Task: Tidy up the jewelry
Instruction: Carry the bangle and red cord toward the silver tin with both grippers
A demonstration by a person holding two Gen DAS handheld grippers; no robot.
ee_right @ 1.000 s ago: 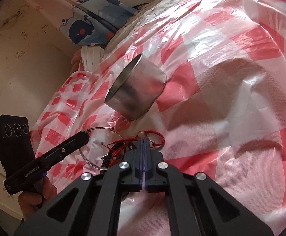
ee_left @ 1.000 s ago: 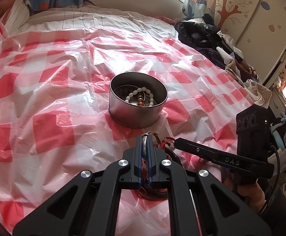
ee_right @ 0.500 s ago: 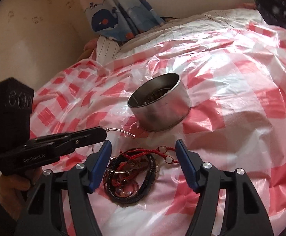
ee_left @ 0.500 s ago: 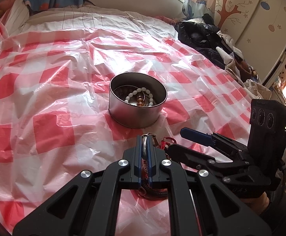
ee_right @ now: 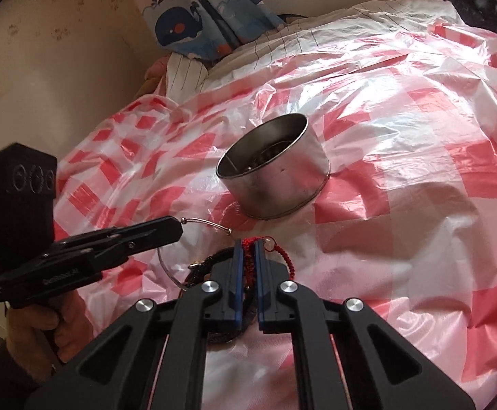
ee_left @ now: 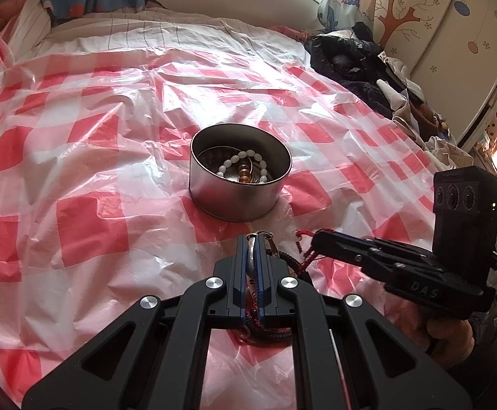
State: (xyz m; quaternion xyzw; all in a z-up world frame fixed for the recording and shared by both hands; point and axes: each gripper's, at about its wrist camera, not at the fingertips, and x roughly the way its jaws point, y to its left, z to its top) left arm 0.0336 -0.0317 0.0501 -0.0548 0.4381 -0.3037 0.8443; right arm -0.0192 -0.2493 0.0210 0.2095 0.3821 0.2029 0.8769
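A round metal tin (ee_left: 239, 184) stands on the red-checked plastic sheet (ee_left: 87, 171); a white bead bracelet (ee_left: 245, 162) and other pieces lie inside. It also shows in the right wrist view (ee_right: 275, 171). My left gripper (ee_left: 252, 242) is shut on a thin silver wire bangle (ee_right: 207, 222), just short of the tin. My right gripper (ee_right: 248, 246) is shut on a red cord bracelet (ee_right: 284, 256), right of the left gripper. Dark cord bracelets (ee_right: 210, 263) lie tangled under both grippers.
A heap of dark clothes (ee_left: 361, 65) lies at the far right of the bed. A whale-print curtain (ee_right: 193, 24) and striped bedding are behind the sheet. A cupboard (ee_left: 453, 34) stands to the right.
My right gripper opened over the jewelry pile, then closed on the red cord bracelet. My left gripper stayed shut on the silver bangle and barely moved.
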